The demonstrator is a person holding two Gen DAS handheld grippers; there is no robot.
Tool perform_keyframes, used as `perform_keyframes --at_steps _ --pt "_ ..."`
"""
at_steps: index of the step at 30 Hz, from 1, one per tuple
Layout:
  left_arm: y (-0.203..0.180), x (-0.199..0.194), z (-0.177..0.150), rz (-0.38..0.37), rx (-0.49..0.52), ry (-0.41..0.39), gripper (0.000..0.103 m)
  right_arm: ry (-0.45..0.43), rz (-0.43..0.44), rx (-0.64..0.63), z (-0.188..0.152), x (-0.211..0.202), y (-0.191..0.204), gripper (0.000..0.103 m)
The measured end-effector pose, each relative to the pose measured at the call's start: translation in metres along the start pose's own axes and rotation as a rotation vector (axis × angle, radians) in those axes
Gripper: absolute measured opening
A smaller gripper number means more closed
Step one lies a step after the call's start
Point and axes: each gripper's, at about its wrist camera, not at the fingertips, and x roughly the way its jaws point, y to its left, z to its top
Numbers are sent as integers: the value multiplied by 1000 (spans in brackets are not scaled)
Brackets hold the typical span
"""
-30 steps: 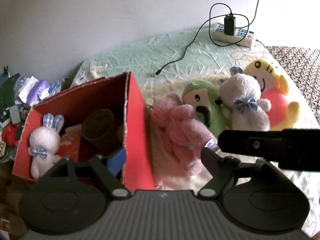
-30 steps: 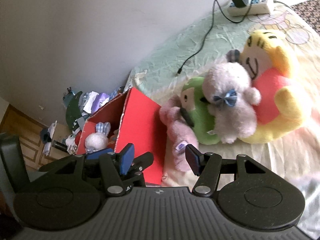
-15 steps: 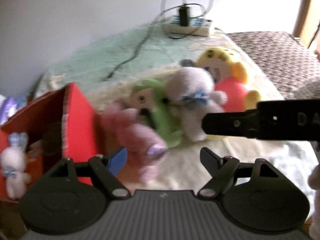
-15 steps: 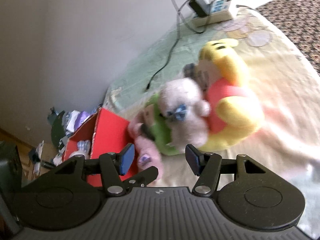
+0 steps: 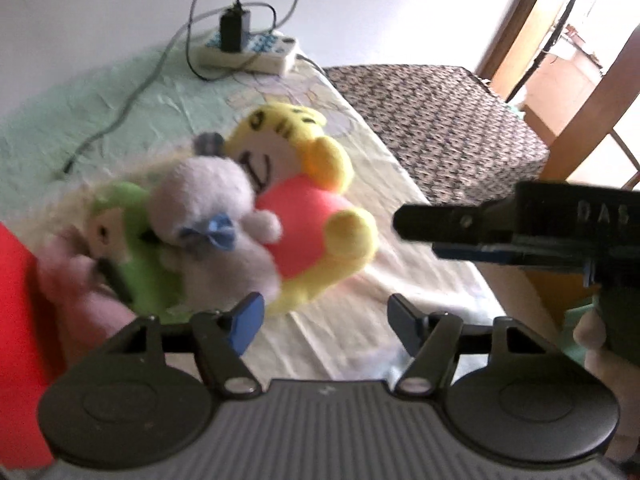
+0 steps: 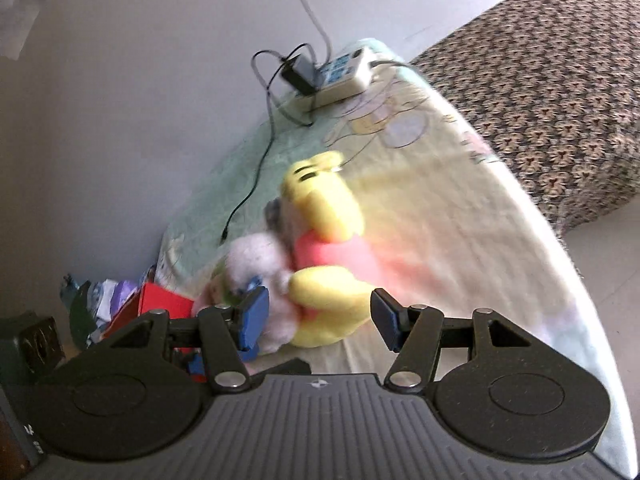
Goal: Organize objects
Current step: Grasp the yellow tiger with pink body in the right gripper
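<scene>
Plush pile sits mid-bed, toward its left edge: yellow plush [image 5: 304, 184] with the red belly, grey-white plush [image 5: 216, 216] with a blue bow leaning on it, green plush [image 5: 132, 240] and pink plush [image 5: 80, 296] beside that, touching the red box [image 5: 20, 300] at the bed's left edge. I can't see into the box from here, so what's already sorted I can't confirm. Four toys out on the sheet, so I'd call most of the job still open.

My left gripper [image 5: 322, 320] has just been closing its jaws, but the fingers are apart with nothing between them, only bare sheet. My right gripper [image 6: 318, 320] has its fingers apart too, empty, with the yellow plush's foot showing in the gap but not pinched. It also shows at the right of the left view. Power strip [image 5: 248, 50] and cable sit at the far edge of the bed, well apart from the toys. Next grab looks like the yellow one, I'd guess.
</scene>
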Motion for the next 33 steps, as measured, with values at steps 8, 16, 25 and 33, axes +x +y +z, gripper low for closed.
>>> perform_keyframes --at_steps 8,16,25,33 --pt "0 15 7 -76 -8 -12 70 6 5 -14 9 22 -7 60" --pt "-4 47 11 -92 64 34 70 28 17 -20 21 55 -16 60" --pt "18 54 12 -158 17 51 69 70 51 -30 30 96 -15 60" --pt "36 47 8 -189 -47 53 69 91 109 5 22 103 -14 45"
